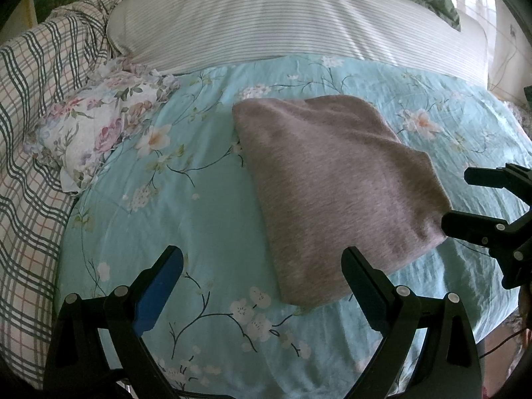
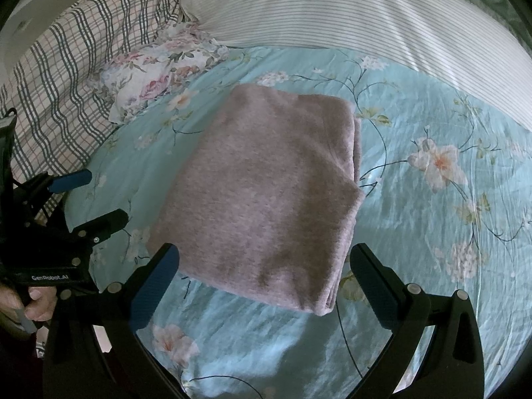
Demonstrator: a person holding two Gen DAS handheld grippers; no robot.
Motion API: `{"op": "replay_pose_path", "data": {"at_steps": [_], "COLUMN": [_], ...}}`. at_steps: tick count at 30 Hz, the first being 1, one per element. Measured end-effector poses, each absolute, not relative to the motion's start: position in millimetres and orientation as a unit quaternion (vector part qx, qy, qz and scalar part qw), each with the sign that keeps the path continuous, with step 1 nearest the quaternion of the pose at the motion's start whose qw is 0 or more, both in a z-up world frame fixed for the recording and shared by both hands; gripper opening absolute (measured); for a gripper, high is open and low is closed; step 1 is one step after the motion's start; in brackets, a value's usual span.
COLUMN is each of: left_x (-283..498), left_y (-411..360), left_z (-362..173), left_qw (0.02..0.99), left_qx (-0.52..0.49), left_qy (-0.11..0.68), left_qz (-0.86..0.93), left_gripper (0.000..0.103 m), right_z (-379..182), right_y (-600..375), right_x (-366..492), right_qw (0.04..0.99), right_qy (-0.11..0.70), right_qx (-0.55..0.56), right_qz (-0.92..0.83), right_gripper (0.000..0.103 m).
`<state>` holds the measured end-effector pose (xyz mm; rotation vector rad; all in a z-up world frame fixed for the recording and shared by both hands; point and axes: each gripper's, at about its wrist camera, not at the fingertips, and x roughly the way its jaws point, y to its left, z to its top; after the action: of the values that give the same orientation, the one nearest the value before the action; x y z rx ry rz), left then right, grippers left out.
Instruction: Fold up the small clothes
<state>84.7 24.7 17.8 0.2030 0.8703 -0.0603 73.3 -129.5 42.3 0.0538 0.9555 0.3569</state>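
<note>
A folded garment (image 2: 266, 193) lies on the bedsheet (image 2: 432, 232), pillows (image 2: 332, 6) behind it.

A home bedroom: a bed spread with a turquoise floral sheet (image 1: 206, 219), a striped pillow (image 1: 282, 23), a plaid quilt (image 1: 30, 106) and a flowered pillowcase (image 1: 96, 129).

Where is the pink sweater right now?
The pink sweater lies folded on the blue flowered sheet, mid-picture in both views, just ahead of both open tongs, with the flowered pillow beyond on its left.
</note>
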Motion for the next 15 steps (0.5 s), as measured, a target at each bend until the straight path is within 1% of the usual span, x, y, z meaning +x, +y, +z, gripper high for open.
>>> {"op": "replay_pose_path", "data": {"at_steps": [15], "left_x": [88.7], "left_y": [23.4], "left_z": [21.0], "left_qw": [0.901], "left_qx": [0.102], "left_qy": [0.420], "left_qz": [-0.033], "left_gripper": [0.096], "right_z": [45.0], "right_y": [-130.3], "right_x": [75.3], "right_qw": [0.874], "right_qy": [0.456], "right_qx": [0.029], "right_qz": [0.168], "right_gripper": [0.102]}}
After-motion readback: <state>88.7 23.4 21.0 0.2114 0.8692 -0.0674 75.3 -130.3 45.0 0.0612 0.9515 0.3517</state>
